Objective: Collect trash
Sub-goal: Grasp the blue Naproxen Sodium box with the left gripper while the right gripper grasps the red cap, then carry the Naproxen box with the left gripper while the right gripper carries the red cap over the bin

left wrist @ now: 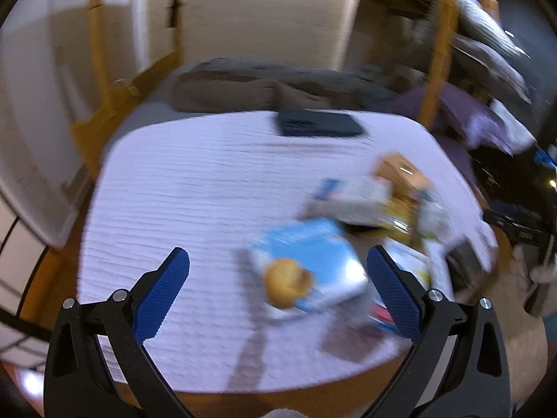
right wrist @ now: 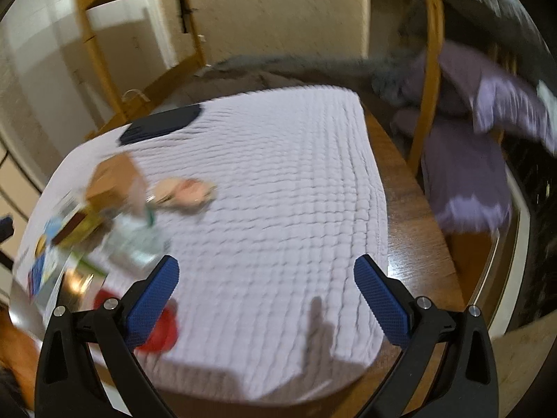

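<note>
Both views are motion-blurred. A pile of trash lies on a white quilted cloth (left wrist: 181, 202): a blue snack box (left wrist: 306, 264) with a muffin picture, white cartons (left wrist: 358, 198), a brown cardboard piece (left wrist: 400, 170) and yellow wrappers. My left gripper (left wrist: 278, 268) is open and empty above the cloth, with the blue box between its fingers' line of sight. In the right wrist view the pile (right wrist: 101, 219) sits at the left, with a pale wrapper (right wrist: 188, 191) and a red item (right wrist: 163, 327). My right gripper (right wrist: 266, 275) is open and empty over bare cloth (right wrist: 278, 181).
A dark flat case (left wrist: 318, 123) lies at the cloth's far edge; it also shows in the right wrist view (right wrist: 160, 127). The cloth covers a wooden table (right wrist: 414, 230). Wooden posts (left wrist: 438, 45), grey bedding (left wrist: 278, 85) and purple fabric (right wrist: 466, 174) surround it.
</note>
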`<action>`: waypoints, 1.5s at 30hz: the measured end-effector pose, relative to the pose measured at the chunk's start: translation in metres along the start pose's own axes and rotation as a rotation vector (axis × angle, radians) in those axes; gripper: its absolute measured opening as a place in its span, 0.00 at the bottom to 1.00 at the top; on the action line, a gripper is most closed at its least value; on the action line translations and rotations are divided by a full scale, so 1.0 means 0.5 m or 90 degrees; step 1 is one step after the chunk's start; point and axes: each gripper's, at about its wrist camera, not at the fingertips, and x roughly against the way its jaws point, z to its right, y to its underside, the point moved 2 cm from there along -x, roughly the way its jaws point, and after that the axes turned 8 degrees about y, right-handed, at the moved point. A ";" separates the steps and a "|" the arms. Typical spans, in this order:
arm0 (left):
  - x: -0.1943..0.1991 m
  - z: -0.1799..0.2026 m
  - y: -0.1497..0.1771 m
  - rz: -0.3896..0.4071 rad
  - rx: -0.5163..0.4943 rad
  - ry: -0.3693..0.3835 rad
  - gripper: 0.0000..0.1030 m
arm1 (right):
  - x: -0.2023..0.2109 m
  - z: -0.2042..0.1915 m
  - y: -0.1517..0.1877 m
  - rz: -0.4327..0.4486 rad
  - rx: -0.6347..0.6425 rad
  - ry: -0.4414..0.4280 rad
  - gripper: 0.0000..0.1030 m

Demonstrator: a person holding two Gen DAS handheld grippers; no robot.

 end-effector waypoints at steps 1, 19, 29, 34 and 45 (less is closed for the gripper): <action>-0.003 0.024 0.008 -0.010 -0.015 0.029 0.99 | 0.011 -0.017 0.009 0.005 0.024 0.003 0.96; -0.094 0.144 0.065 -0.102 -0.196 0.078 0.63 | -0.033 -0.162 0.076 -0.024 0.202 -0.018 0.82; -0.092 0.166 0.067 -0.102 -0.203 0.078 0.46 | -0.018 -0.163 0.088 -0.040 0.170 -0.079 0.45; -0.056 0.167 0.081 -0.088 -0.177 0.075 0.46 | 0.008 -0.147 0.106 -0.043 0.134 -0.105 0.45; 0.004 0.159 0.118 -0.082 -0.112 0.076 0.46 | 0.087 -0.150 0.147 -0.035 0.110 -0.130 0.45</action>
